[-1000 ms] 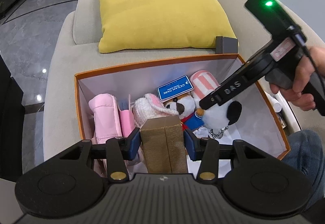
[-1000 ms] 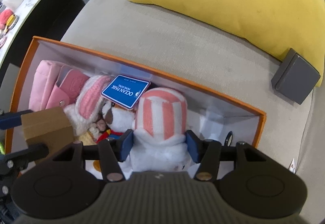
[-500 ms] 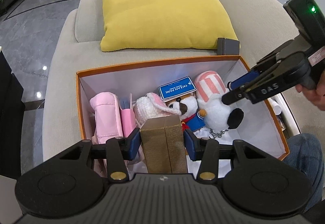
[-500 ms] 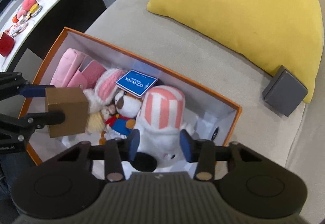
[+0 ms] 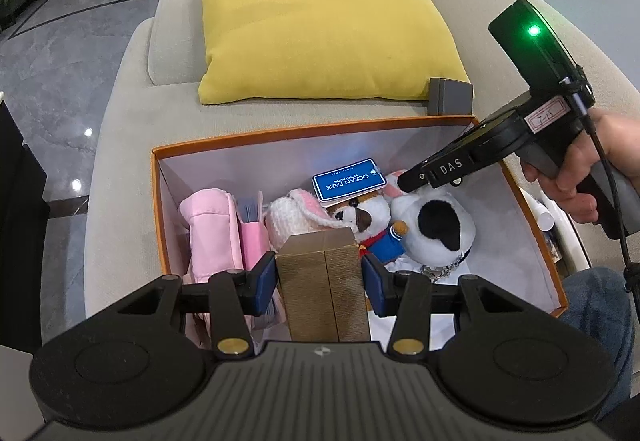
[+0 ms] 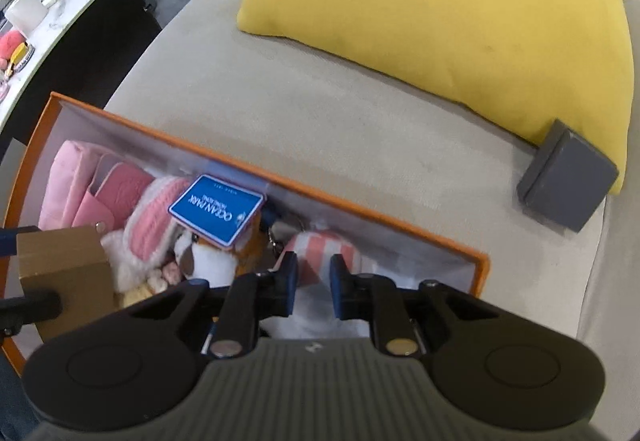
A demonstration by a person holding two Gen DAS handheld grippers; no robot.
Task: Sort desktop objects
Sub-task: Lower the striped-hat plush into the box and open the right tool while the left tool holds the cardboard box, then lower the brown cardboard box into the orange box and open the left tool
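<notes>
The left gripper [image 5: 320,277] clamps a gold cardboard box [image 5: 324,281] between its 2 blue pads, holding it upright over the near edge of an orange-rimmed open box [image 5: 304,133] that sits on a beige sofa seat [image 5: 132,145]. Inside, a pink pouch [image 5: 212,229] lies at the left end, a pink-and-white knitted bunny [image 5: 296,213] beside it, then a brown-and-white plush dog [image 5: 368,213] with a blue OCEAN PARK tag [image 5: 348,181] resting on top. At the right end lies a white plush [image 5: 436,225] with a black patch and a pink-striped hat [image 6: 320,253]. The right gripper [image 6: 314,275], held in a hand [image 5: 592,169], points down at that plush; its jaws stand narrow and are closing around the hat. A yellow cushion [image 5: 320,13] lies on the seat beyond the box's far edge, with a small grey box [image 5: 450,95] touching its right corner.
</notes>
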